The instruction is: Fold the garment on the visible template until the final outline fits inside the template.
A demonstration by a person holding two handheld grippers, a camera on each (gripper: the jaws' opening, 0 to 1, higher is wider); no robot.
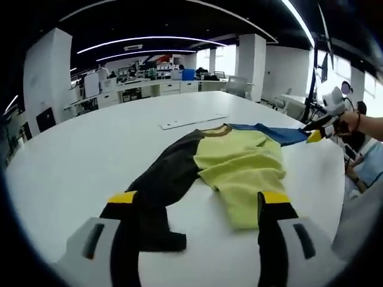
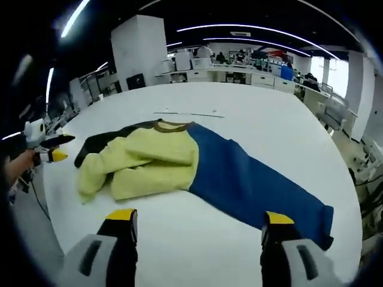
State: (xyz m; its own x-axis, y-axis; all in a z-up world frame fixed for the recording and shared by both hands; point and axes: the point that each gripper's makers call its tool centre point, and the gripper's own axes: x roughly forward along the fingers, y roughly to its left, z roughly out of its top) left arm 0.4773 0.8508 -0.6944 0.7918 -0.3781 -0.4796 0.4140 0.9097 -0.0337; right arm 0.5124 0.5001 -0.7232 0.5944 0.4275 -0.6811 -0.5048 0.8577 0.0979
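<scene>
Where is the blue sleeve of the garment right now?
In the right gripper view the blue sleeve lies flat on the white table, stretching from the yellow body toward that view's lower right.

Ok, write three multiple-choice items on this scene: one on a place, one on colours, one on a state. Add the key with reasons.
1. Where does the white strip lie?
A. beyond the collar
B. on the blue sleeve
C. under the yellow body

2. The garment has which sleeve colours?
A. red and green
B. blue and black
C. both yellow

3. How is the right gripper?
A. shut on cloth
B. open, holding nothing
C. shut on the strip

Key: 1 A, it lies on the table past the collar. 2 B, one sleeve of each. 3 B, jaws apart over bare table.
</scene>
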